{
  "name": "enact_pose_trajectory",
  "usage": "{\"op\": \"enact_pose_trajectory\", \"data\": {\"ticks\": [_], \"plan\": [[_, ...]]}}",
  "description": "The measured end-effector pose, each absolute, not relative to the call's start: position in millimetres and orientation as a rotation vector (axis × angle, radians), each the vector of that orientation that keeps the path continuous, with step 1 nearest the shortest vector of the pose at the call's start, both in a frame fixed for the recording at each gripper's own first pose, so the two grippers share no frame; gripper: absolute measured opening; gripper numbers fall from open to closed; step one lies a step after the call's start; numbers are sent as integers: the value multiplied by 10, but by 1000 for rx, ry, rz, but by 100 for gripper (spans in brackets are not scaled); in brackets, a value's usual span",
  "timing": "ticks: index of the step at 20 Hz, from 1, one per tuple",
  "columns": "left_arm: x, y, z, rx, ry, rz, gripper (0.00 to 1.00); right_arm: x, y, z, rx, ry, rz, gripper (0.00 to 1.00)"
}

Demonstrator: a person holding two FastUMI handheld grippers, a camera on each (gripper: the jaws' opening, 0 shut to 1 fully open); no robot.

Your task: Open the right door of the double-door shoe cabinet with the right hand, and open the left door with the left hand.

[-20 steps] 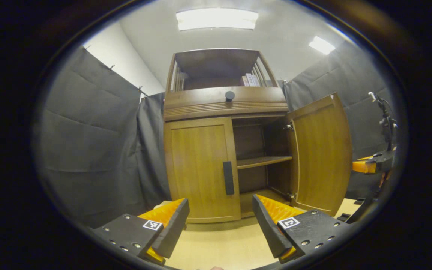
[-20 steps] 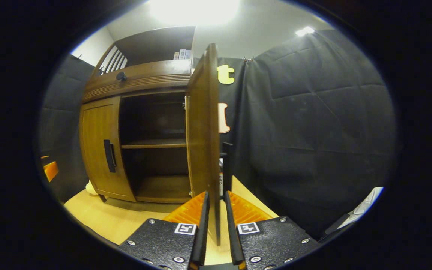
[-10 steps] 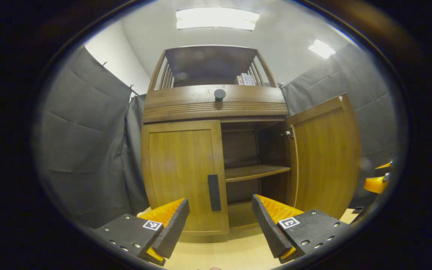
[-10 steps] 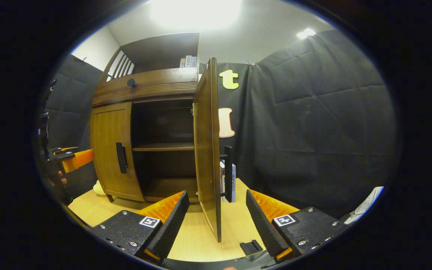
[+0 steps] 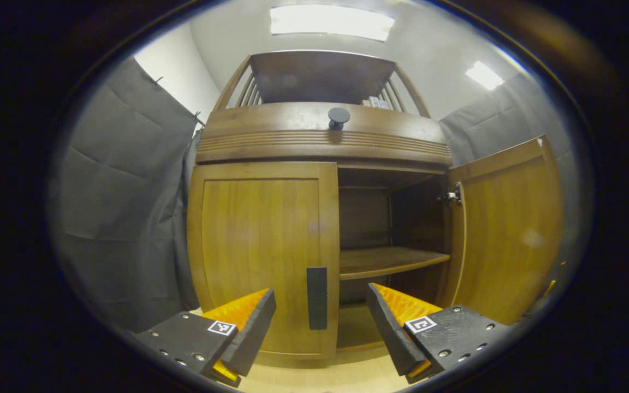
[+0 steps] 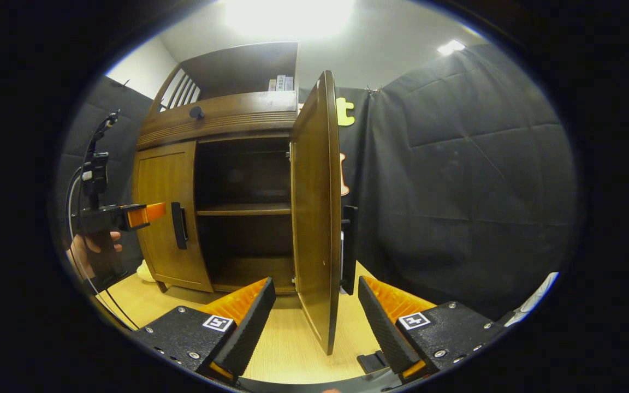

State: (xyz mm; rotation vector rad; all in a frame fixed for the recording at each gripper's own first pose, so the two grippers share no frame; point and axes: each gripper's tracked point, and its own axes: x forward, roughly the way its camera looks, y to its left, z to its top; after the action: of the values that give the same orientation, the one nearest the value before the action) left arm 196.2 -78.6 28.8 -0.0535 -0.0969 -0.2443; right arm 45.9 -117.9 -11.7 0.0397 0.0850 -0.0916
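Observation:
The wooden shoe cabinet (image 5: 320, 142) stands close ahead in the left gripper view. Its left door (image 5: 260, 251) is closed, with a dark vertical handle (image 5: 317, 297) at its inner edge. My left gripper (image 5: 320, 297) is open, its fingers either side of that handle and a little short of it. The right door (image 6: 317, 218) stands wide open, edge-on in the right gripper view, its handle (image 6: 350, 245) on the far face. My right gripper (image 6: 315, 284) is open, its fingers straddling the door's lower edge without touching. The left gripper (image 6: 129, 215), held by a hand (image 6: 93, 251), hovers in front of the left door (image 6: 164, 207).
Inside the cabinet an empty shelf (image 5: 391, 261) crosses the dark interior. A round knob (image 5: 338, 117) sits on the drawer above, with books (image 6: 280, 83) on top. Black cloth walls close in on both sides. A small black piece (image 6: 372, 360) lies on the pale wooden floor (image 6: 287, 349).
My right gripper was shut on the right door's edge, then let go and opened. My left gripper moved closer to the left door, and the handle now sits between its fingers.

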Motion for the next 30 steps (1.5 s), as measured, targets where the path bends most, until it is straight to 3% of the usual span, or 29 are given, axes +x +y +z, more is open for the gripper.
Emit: {"op": "enact_pose_trajectory", "data": {"ticks": [4,5,6,12,20,21,28,30], "plan": [[2132,-790,171,-51,-70,-242,100,547,-1117,-243,39,115,-81,94],[2175,-792,127,-50,-56,-240,96,566,-1104,-250,37,119,-78,94],[2211,-811,85,-49,-39,-241,100,582,-1086,-260,38,122,-79,94],[2376,-855,-77,-56,42,-253,100,722,-1042,-321,40,139,-81,94],[2473,-919,-217,-71,91,-251,53,760,-1085,-339,11,136,-106,94],[2435,-961,-224,-80,105,-285,53,765,-1076,-320,16,133,-104,94],[2381,-949,-181,-66,106,-260,20,585,-1113,-241,25,115,-104,94],[2344,-946,-160,-68,105,-261,24,528,-1121,-249,27,114,-103,94]]}}
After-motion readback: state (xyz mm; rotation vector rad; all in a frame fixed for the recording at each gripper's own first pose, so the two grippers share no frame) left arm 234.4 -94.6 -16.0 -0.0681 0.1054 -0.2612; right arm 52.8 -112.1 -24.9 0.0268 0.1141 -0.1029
